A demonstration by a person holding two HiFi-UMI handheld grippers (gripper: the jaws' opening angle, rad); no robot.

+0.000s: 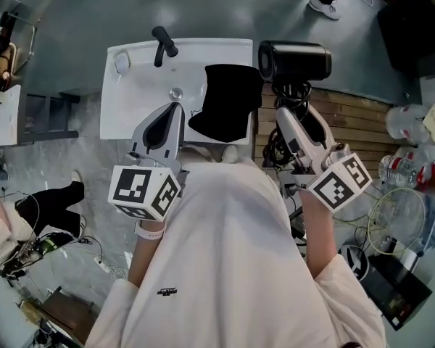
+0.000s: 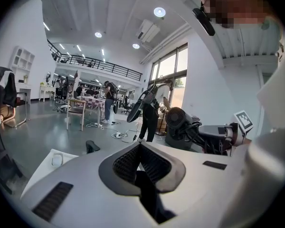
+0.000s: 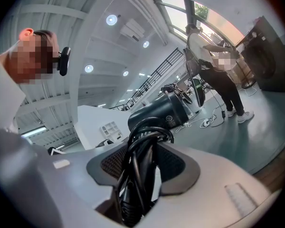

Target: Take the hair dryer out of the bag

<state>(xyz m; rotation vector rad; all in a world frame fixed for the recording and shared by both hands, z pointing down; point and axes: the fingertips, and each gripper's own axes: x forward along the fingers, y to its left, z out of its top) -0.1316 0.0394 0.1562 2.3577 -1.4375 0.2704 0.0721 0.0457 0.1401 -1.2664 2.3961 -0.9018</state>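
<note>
Black barrel-shaped hair dryer (image 1: 293, 60) sits clear of the bag, just right of the white rectangular sink (image 1: 130, 85); the right gripper (image 1: 291, 111) clamps its handle and coiled cord between parted jaws; over the sink, the left gripper (image 1: 175, 109) pinches tight on the limp black fabric bag (image 1: 228, 100).

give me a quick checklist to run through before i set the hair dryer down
1. Hair dryer out of the black bag: ok. It is held up beside the bag, apart from it.
2. Right gripper hold: ok. Its jaws are closed on the dryer's handle, with the cord bundled against it.
3. Cord free of the bag: cannot tell. In the head view, loops hang close to the bag's right edge.
4. Left gripper free to help: cannot tell. Its jaws are shut, but whether they pinch bag fabric is unclear.
</note>
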